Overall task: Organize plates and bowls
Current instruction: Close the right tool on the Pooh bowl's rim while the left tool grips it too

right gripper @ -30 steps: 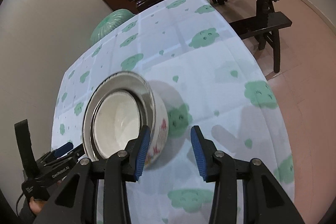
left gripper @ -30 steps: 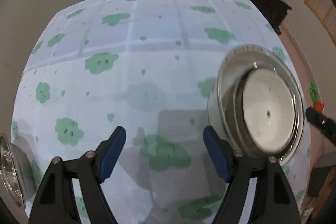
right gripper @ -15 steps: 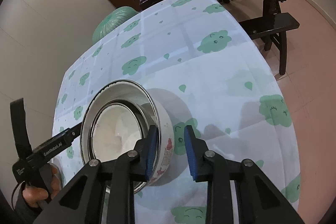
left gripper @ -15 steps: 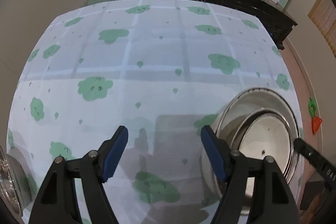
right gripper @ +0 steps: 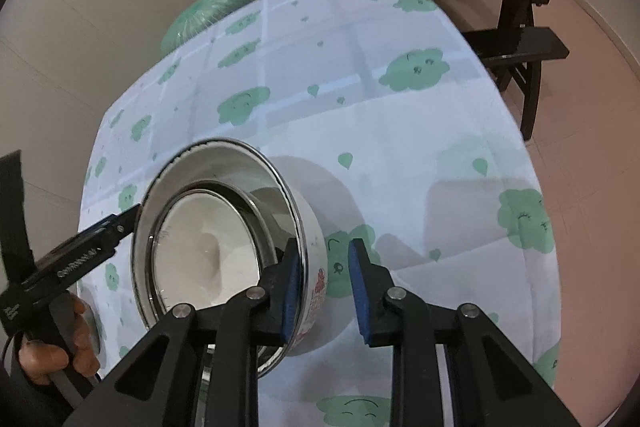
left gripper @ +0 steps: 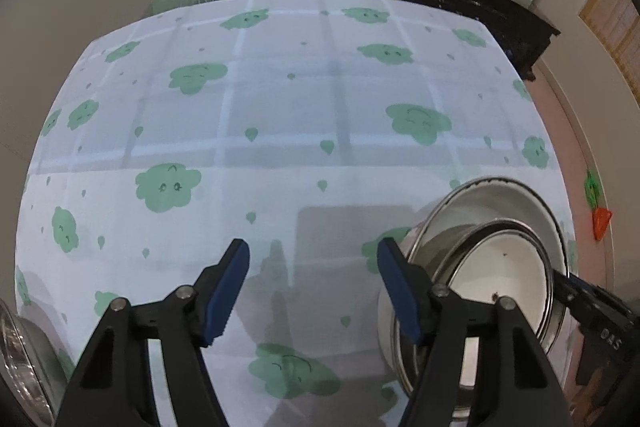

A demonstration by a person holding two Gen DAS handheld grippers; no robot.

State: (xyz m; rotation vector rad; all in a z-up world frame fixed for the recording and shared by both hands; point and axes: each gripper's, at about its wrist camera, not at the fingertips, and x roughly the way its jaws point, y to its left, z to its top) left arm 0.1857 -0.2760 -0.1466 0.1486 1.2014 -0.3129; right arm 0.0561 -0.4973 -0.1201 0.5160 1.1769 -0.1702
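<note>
The right gripper (right gripper: pixel 320 277) grips the wall of the white enamel bowl (right gripper: pixel 310 227), a smaller steel-rimmed white bowl (right gripper: pixel 200 251) inside. Beside this bowl, the left gripper (left gripper: pixel 314 281), which has been closing, is open and empty over the bench (left gripper: pixel 280 107).

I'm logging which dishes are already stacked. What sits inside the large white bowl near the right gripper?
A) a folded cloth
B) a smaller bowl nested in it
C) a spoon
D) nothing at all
B: the right wrist view shows a smaller bowl nested inside the large white bowl, its metal rim ringed by the bigger one's.
</note>
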